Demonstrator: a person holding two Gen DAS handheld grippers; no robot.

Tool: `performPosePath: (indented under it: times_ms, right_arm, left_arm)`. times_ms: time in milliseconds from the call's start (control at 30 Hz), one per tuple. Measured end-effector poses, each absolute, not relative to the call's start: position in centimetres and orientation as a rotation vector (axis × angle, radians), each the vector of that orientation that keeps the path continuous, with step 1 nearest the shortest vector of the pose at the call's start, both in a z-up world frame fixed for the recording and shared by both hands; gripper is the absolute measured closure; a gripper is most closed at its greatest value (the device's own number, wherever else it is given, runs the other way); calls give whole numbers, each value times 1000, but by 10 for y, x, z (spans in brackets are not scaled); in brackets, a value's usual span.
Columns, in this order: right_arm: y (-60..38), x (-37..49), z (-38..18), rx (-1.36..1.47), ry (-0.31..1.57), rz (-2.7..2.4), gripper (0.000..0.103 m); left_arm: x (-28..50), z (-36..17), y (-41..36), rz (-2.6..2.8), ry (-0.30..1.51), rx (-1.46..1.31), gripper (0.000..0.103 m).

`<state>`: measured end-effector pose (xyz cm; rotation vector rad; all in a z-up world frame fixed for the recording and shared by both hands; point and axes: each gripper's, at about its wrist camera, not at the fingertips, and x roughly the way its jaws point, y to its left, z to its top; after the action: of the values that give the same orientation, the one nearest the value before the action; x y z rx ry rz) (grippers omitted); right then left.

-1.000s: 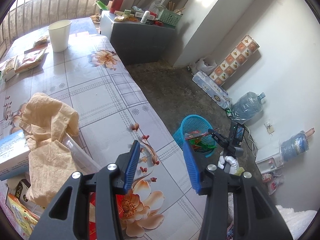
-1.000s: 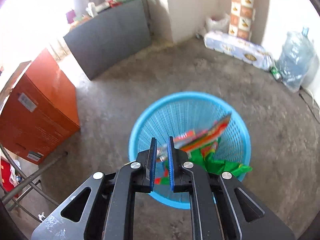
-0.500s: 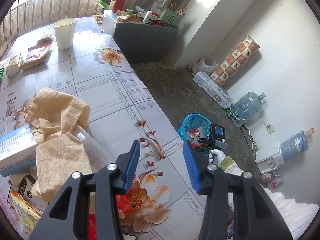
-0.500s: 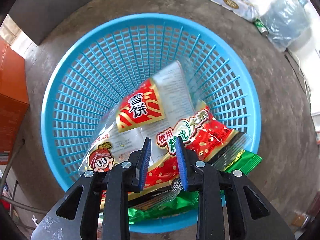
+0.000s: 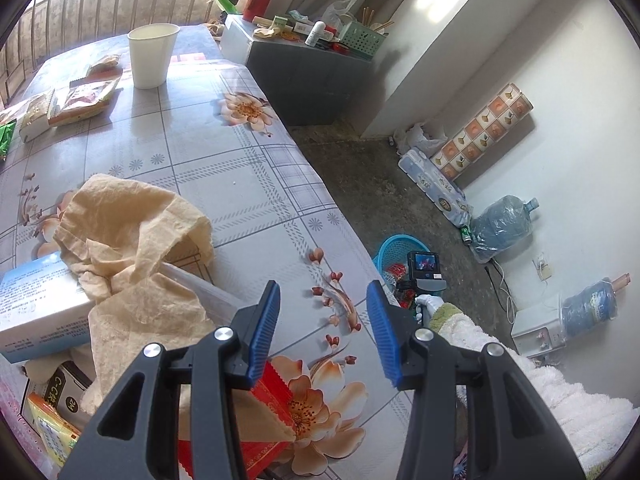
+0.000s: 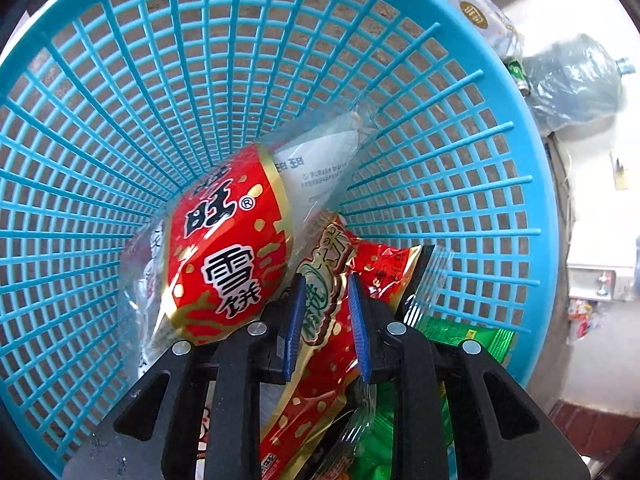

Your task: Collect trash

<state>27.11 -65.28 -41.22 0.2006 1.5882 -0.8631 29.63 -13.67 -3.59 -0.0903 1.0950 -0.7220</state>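
Basket: blue mesh basket [image 6: 168, 92] is seen standing on the concrete floor beside the worktop [image 5: 240, 168]; its wall fills the right wrist view.
Trash in basket: a red-and-clear snack wrapper [image 6: 224, 240], a second red wrapper [image 6: 332, 320] and a green wrapper [image 6: 468, 336] are piled against the near wall.
Right gripper: the right gripper [image 6: 326, 320] is lowered inside the basket, its jaws closing; the second red wrapper is seen lying in the gap, apparently below the pads rather than pinched, though the close view leaves this unsure.
Left gripper: the left gripper [image 5: 322, 334] is held released over the worktop, nothing between its blue pads.
Worktop clutter: a crumpled tan paper [image 5: 132, 248] is draped over a white box [image 5: 36, 308]; a red packet [image 5: 260, 420] lies under the left finger; a white cup [image 5: 152, 56] and snack packets [image 5: 80, 100] are set at the far end.
Only in left view: a gloved hand [image 5: 426, 304] is shown at the basket, with a water jug [image 5: 504, 228] near the wall.
Only in right view: the wrappers' printing is legible.
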Motion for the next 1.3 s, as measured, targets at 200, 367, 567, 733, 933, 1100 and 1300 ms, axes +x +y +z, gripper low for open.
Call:
performPosePath:
  times_ms: [200, 367, 567, 733, 933, 1100, 1300]
  right_arm:
    - [-635, 258, -369, 209, 1461, -865, 69]
    - [-613, 223, -295, 231, 1243, -824, 53]
    - [-587, 171, -199, 317, 990, -791, 45]
    - [-561, 143, -133, 397, 824, -750, 42]
    - [-518, 100, -81, 422, 691, -610, 29]
    - [-459, 68, -58, 477, 655, -422, 21]
    - [-388, 66, -47, 502, 652, -225, 19]
  left_arm:
    - [289, -25, -131, -732, 1068, -106, 58]
    - [271, -7, -117, -737, 1026, -126, 53]
    - [235, 25, -87, -724, 947, -150, 42]
    - [196, 46, -49, -687, 882, -173, 32]
    - [147, 52, 5, -552, 827, -176, 21]
    - [116, 40, 51, -427, 842, -184, 19]
    - [98, 16, 85, -331, 884, -194, 19]
